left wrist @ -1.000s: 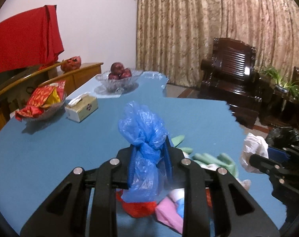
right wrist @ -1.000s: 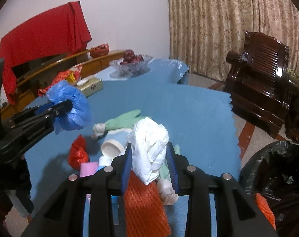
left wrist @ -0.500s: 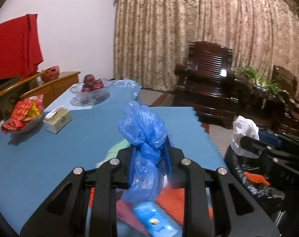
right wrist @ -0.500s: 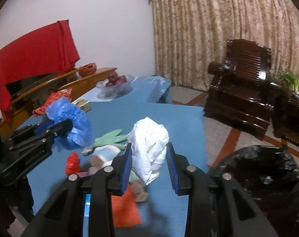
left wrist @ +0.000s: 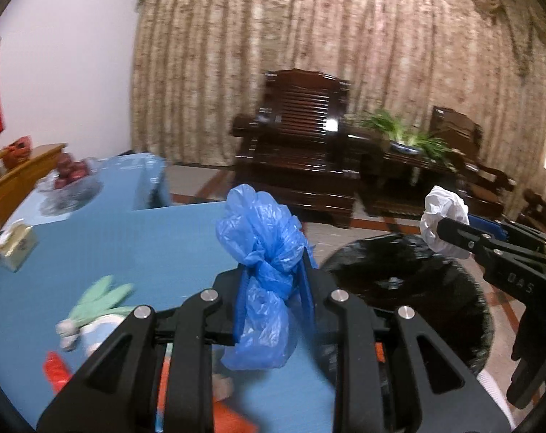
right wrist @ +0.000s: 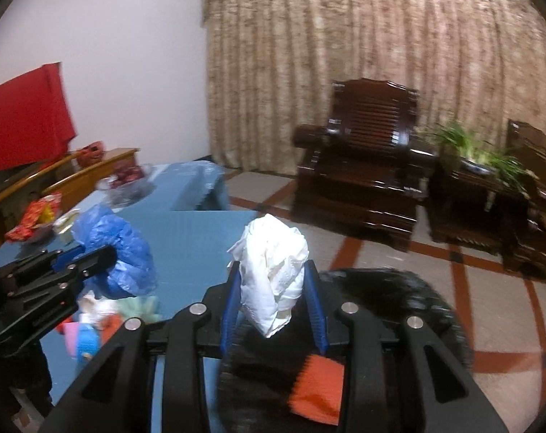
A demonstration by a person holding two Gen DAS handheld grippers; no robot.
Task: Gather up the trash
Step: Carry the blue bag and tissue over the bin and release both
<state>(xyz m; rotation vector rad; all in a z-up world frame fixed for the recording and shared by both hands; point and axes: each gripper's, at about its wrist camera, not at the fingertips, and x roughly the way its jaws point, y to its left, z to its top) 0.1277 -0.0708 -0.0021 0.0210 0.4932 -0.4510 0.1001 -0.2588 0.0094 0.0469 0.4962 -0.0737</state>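
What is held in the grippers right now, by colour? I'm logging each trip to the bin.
Blue: 1, the blue plastic bag in the left gripper.
White: 1, the white paper wad in the right gripper.
Total: 2.

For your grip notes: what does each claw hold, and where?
Left claw pinches the blue plastic bag at its knotted middle; right claw pinches the white crumpled paper by its lower half.

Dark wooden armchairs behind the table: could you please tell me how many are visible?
2: one armchair before the curtain, facing the table; a second armchair at far right, partly cut off beyond the plant. Others may be hidden.
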